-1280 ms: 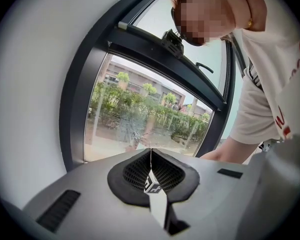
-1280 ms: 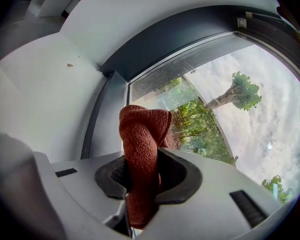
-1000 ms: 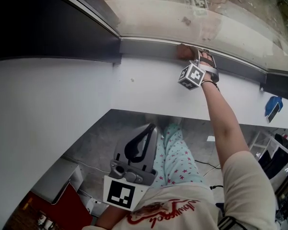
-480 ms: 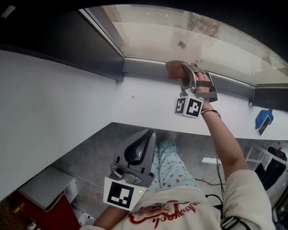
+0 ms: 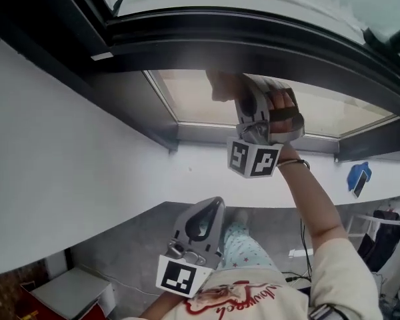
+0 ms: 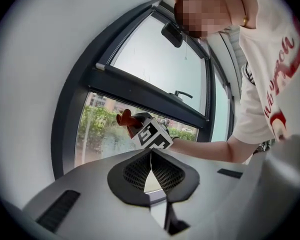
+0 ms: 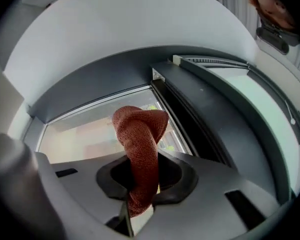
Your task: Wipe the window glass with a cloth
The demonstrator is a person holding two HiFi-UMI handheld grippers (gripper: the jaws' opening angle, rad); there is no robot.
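Looking at the head view: the right gripper [image 5: 240, 95] is raised to the window glass [image 5: 193, 102], just below the dark crossbar [image 5: 253, 42] of the frame. The cloth [image 5: 219, 89] is a dim, blurred lump at its tip, also just below the crossbar. The marker cube [image 5: 253, 159] hangs under the hand. The left gripper [image 5: 212, 205] is held well below the crossbar, near the person's chest, with its grey plastic shell tapering to a point. A smooth white wall [image 5: 60, 152] lies below the crossbar.

Left gripper view: the left gripper [image 6: 151, 155] has its ribbed black pads meeting at the tips, with nothing between them. The cloth [image 6: 123, 119] shows red and bunched, under the crossbar [image 6: 140, 91] and in front of the glass [image 6: 102, 131].

Right gripper view: the right gripper [image 7: 142, 180] is clamped tight on the cloth [image 7: 139, 139]. It is rust-red with a coarse woven texture, rolled into a thick strip. The long axis runs straight out from the jaws toward the glass [image 7: 75, 136], and the far end is folded over into a rounded knob. The knob sits on the lower pane beside the crossbar [image 7: 205, 109]. Whether it touches the glass cannot be told.
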